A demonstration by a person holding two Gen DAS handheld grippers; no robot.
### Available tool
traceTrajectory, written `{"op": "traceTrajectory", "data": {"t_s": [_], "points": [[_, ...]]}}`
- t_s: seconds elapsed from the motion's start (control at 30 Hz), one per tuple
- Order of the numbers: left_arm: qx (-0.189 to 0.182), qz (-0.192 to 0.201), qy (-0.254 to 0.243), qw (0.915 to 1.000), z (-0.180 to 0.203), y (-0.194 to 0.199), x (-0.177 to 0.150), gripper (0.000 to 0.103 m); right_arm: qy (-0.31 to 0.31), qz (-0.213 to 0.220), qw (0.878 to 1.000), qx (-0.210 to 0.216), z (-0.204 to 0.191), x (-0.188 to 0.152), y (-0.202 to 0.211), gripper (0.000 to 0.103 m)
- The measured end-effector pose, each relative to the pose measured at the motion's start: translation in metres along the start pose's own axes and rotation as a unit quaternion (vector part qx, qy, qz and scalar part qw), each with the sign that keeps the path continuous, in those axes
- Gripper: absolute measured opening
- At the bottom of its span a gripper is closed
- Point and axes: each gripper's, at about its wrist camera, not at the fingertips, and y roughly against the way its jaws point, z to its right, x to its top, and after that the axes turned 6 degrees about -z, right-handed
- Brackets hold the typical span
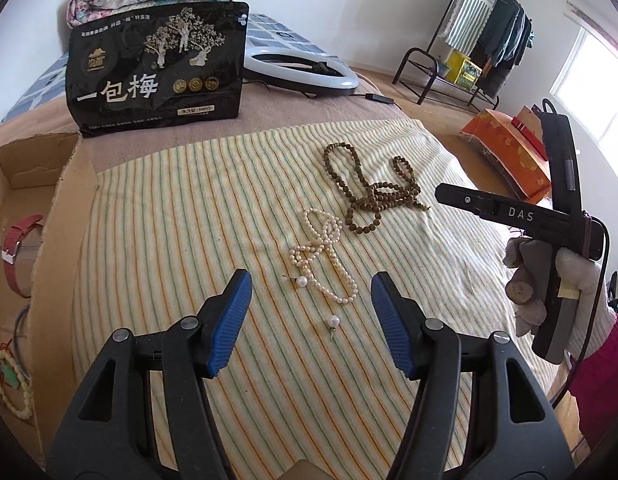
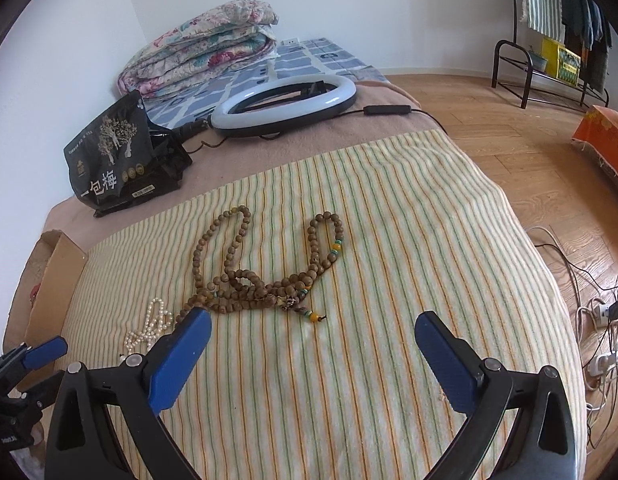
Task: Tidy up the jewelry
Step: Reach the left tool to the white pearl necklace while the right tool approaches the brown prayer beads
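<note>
A white pearl necklace [image 1: 325, 256] lies on the striped cloth [image 1: 229, 200], with two loose pearl earrings [image 1: 332, 322] near it. My left gripper [image 1: 311, 320] is open and empty, just short of the pearls. A long brown wooden bead string [image 2: 261, 276] lies beyond; it also shows in the left wrist view [image 1: 373, 192]. My right gripper [image 2: 313, 356] is open and empty, hovering near the brown beads' tassel end. The pearl necklace shows at the left in the right wrist view [image 2: 149, 328].
A cardboard box [image 1: 49, 240] at the left holds a red watch strap [image 1: 17, 252] and a pale bead bracelet [image 1: 11, 384]. A black snack bag [image 1: 157, 68], a ring light [image 2: 285, 104] and folded quilts [image 2: 201, 48] lie behind. Cables [image 2: 601, 312] lie on the floor at right.
</note>
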Motion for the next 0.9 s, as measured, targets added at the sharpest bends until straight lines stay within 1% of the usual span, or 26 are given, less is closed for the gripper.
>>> {"op": "traceTrajectory", "data": {"t_s": [0.13, 0.33, 0.43, 0.6, 0.67, 0.8, 0.9], "points": [[-0.005, -0.011, -0.004, 0.9999, 0.003, -0.017, 0.004, 0.064, -0.012, -0.012, 1.0, 0.01, 0.001, 0.003, -0.018, 0.102], [-0.01, -0.02, 0.001, 0.9997, 0.003, -0.036, 0.012, 0.064, -0.046, -0.032, 0.998, 0.04, 0.002, 0.009, -0.039, 0.102], [-0.011, -0.025, 0.0, 0.9996, 0.003, -0.045, 0.015, 0.064, -0.057, -0.034, 0.997, 0.042, 0.001, 0.012, -0.045, 0.103], [-0.005, -0.032, -0.012, 0.9994, 0.006, -0.059, 0.019, 0.064, -0.052, -0.036, 0.997, 0.045, -0.011, 0.019, -0.051, 0.103], [-0.002, -0.03, -0.012, 0.9995, 0.006, -0.063, 0.02, 0.064, -0.04, -0.041, 0.998, 0.04, -0.019, 0.021, -0.054, 0.103], [-0.001, -0.026, -0.015, 0.9995, 0.006, -0.067, 0.019, 0.063, -0.005, -0.048, 0.999, 0.011, -0.035, 0.025, -0.064, 0.103], [0.003, -0.025, -0.019, 0.9995, 0.006, -0.068, 0.018, 0.061, 0.017, -0.056, 0.998, -0.012, -0.043, 0.027, -0.07, 0.103]]}}
